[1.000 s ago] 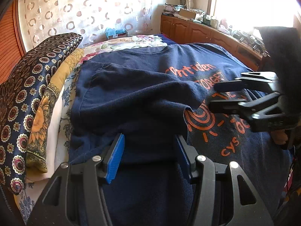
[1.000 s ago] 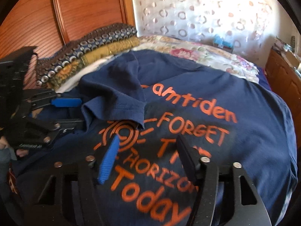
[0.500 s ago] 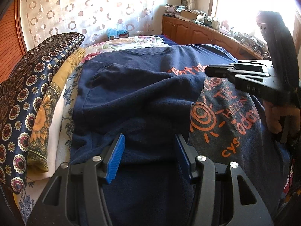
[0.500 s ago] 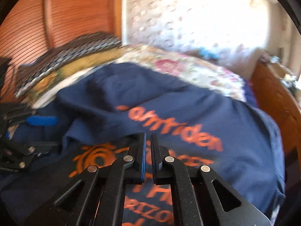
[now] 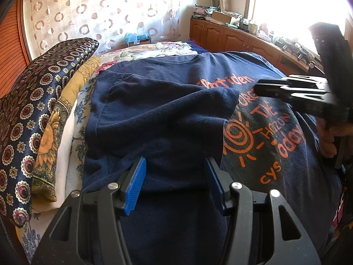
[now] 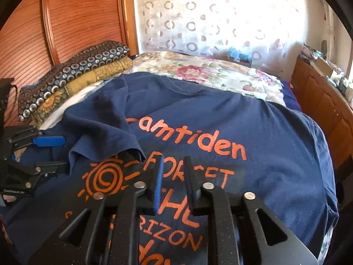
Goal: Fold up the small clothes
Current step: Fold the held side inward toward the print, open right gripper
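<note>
Navy T-shirt [image 6: 253,132] with orange lettering covers our floral bed [image 6: 209,70], one sleeve folded inward, under a circle-patterned curtain [image 6: 198,15]. Our left gripper [image 5: 175,176] stands open over the fabric; our right gripper [image 6: 174,184] is opening, empty.

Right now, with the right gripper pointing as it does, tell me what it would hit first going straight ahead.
The right gripper, fingers opening with nothing between them, points down at the navy T-shirt. It would likely meet the orange lettering on the shirt's front first; how much gap is left is unclear.
</note>
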Motion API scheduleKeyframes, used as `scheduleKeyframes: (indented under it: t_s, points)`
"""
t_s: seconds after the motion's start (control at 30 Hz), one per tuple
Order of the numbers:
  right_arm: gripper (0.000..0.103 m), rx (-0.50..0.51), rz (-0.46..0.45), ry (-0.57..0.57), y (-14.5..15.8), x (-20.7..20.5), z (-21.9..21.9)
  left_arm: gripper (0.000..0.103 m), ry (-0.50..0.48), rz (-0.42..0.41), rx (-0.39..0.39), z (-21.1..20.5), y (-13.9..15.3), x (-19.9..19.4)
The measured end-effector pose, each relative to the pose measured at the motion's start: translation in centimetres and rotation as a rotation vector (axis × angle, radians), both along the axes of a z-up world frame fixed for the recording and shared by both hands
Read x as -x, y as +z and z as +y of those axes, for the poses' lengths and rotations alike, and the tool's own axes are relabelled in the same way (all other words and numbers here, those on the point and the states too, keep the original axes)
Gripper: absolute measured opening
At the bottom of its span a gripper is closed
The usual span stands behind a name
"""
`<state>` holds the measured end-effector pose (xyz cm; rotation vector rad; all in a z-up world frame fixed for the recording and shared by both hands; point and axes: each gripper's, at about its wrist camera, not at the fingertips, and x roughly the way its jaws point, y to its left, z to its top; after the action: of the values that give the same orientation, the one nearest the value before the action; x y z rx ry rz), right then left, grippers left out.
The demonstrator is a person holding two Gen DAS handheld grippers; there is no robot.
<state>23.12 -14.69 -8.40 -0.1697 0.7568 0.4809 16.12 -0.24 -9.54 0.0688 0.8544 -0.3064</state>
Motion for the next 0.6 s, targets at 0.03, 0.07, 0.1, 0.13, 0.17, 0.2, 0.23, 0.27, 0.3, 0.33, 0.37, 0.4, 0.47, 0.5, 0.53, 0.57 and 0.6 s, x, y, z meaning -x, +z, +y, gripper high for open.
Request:
scheduleKeyframes:
  t_s: [0.03,0.07,0.1,0.13,0.17,0.2,0.23,0.27,0.3,0.33,0.37,0.4,0.47,0.5,0.53,0.57,0.6]
  points:
    - [0.033,-0.007,-0.005,-0.008,0.3,0.2,-0.6,0.054,0.013,-0.019,-0.002,0.1,0.3,0.2]
    - [0.048,-0.01,-0.014,-0.023,0.6,0.5,-1.5,0.054,0.028,-0.06,-0.007,0.3,0.8,0.7]
    - [0.053,-0.013,-0.027,-0.04,1.1,0.7,-2.5,0.054,0.035,-0.094,-0.008,0.4,1.4,1.2]
    - [0.055,-0.014,-0.034,-0.051,1.4,0.9,-3.3,0.054,0.044,-0.119,-0.008,0.4,1.9,1.7]
    - [0.055,-0.009,-0.04,-0.073,1.8,1.0,-4.7,0.054,0.05,-0.136,-0.01,0.4,2.4,2.1]
    - [0.055,0.0,-0.046,-0.104,2.1,1.0,-6.2,0.054,0.055,-0.153,-0.011,0.2,2.9,2.5]
    - [0.055,0.005,-0.048,-0.134,2.3,1.0,-7.5,0.054,0.06,-0.166,-0.013,0.1,3.3,2.8]
    - [0.055,0.006,-0.048,-0.162,2.6,0.9,-8.9,0.054,0.066,-0.186,-0.013,-0.2,3.8,3.3]
    - [0.055,0.004,-0.046,-0.2,2.8,0.9,-10.9,0.054,0.07,-0.203,-0.01,-0.4,4.2,3.7]
    - [0.055,0.003,-0.043,-0.227,2.9,0.8,-12.2,0.054,0.072,-0.215,-0.004,-0.6,4.5,3.9]
    - [0.055,0.003,-0.038,-0.264,3.0,0.7,-13.9,0.054,0.072,-0.232,0.009,-0.9,4.9,4.3]
    - [0.055,0.005,-0.03,-0.299,2.9,0.6,-15.6,0.054,0.073,-0.247,0.021,-1.3,5.1,4.6]
    - [0.055,0.019,-0.018,-0.352,2.8,0.6,-18.0,0.054,0.074,-0.27,0.045,-2.1,5.5,4.9]
    - [0.055,0.026,-0.003,-0.38,2.4,0.6,-19.4,0.054,0.073,-0.273,0.055,-2.3,5.7,4.7]
    - [0.055,0.028,0.009,-0.399,2.2,0.7,-20.7,0.054,0.065,-0.277,0.076,-3.0,5.8,4.7]
    - [0.055,0.027,0.021,-0.415,1.9,0.8,-21.5,0.054,0.061,-0.277,0.085,-3.4,5.9,4.5]
    - [0.055,0.026,0.032,-0.429,1.6,0.9,-22.4,0.054,0.05,-0.28,0.091,-4.1,5.8,4.4]
